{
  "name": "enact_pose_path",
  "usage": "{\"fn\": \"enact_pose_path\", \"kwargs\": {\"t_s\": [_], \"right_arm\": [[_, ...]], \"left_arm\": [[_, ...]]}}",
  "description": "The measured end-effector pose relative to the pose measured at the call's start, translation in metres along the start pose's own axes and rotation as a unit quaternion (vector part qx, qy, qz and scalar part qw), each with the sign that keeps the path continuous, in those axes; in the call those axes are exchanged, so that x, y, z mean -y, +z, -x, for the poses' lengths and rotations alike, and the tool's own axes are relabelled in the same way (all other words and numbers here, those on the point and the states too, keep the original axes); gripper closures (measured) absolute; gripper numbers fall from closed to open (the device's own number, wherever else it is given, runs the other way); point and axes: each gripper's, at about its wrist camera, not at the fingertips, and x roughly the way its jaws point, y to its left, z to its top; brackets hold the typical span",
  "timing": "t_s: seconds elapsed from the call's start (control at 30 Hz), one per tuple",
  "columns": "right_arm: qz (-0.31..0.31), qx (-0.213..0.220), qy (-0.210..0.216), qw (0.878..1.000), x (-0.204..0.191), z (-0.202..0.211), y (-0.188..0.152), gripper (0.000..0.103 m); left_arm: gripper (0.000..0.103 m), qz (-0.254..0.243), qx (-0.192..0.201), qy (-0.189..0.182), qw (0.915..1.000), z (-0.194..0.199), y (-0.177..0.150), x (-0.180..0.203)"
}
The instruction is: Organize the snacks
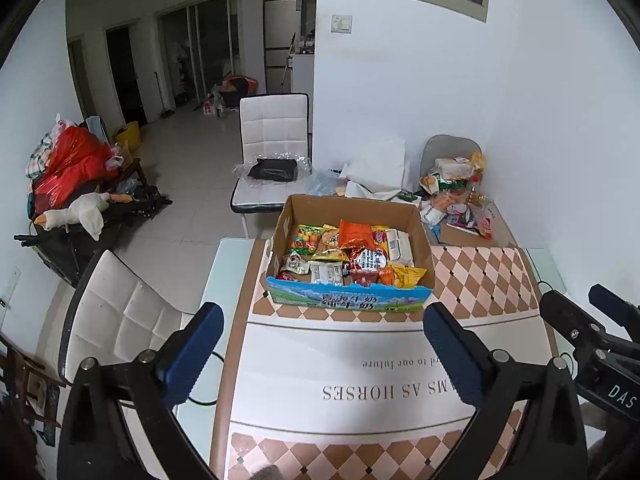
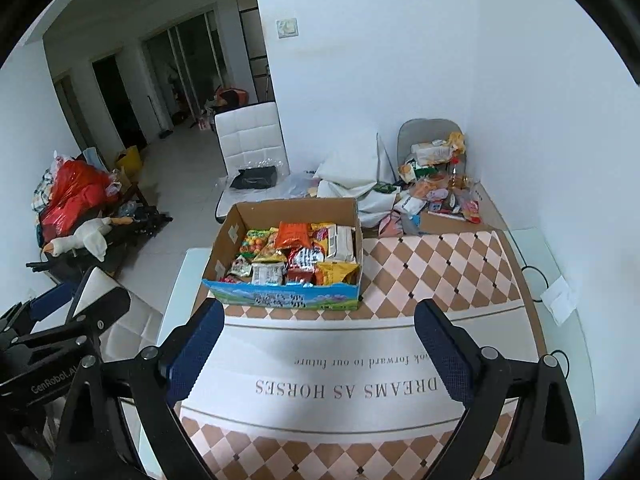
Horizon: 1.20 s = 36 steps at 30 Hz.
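Note:
A cardboard box (image 1: 416, 216) (image 2: 232, 224) with a blue printed front stands on the table, packed with several bright snack packets (image 1: 352, 256) (image 2: 296, 256). A loose heap of more snacks (image 1: 456, 192) (image 2: 436, 184) lies at the far right corner against the wall. My left gripper (image 1: 324, 344) hangs over the table mat in front of the box, open, with nothing between its blue pads. My right gripper (image 2: 320, 340) hangs beside it, also open and empty; part of it (image 1: 592, 332) shows at the right edge of the left wrist view.
A checked table mat (image 1: 480, 280) (image 2: 440, 272) with printed lettering covers the table. White chairs stand at the left (image 1: 120, 312) and behind the table (image 1: 272, 136) (image 2: 248, 136). A white bag (image 2: 352, 176) lies behind the box. Clutter with a red bag (image 1: 76, 164) lines the left wall.

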Motion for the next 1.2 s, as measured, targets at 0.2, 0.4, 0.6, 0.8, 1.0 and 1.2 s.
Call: {"fn": "enact_pose_path", "kwargs": {"t_s": [0.2,0.4,0.6,0.8,1.0,1.2], "right_arm": [[-0.001,0.003,-0.014,1.0,0.001,-0.02,0.006,0.004],[-0.002,0.007,-0.025,1.0,0.001,-0.038,0.014,0.004],[-0.005,0.01,-0.03,0.999,0.001,-0.051,0.022,0.004],[-0.006,0.01,-0.031,0.999,-0.001,-0.056,0.025,0.004],[-0.005,0.005,-0.031,0.999,-0.002,-0.059,0.025,0.004],[-0.006,-0.001,-0.032,0.999,-0.003,-0.065,0.019,0.004]], "left_arm": [[0.001,-0.004,0.012,0.018,0.9998,-0.016,0.006,0.001],[0.001,-0.01,0.017,0.03,0.9994,-0.029,0.014,0.002],[0.001,-0.015,0.022,0.036,0.999,-0.036,0.02,0.004],[0.001,-0.017,0.022,0.038,0.9989,-0.039,0.023,0.005],[0.001,-0.014,0.015,0.038,0.999,-0.043,0.023,0.004],[0.001,-0.015,0.012,0.039,0.999,-0.045,0.02,0.003]]}}
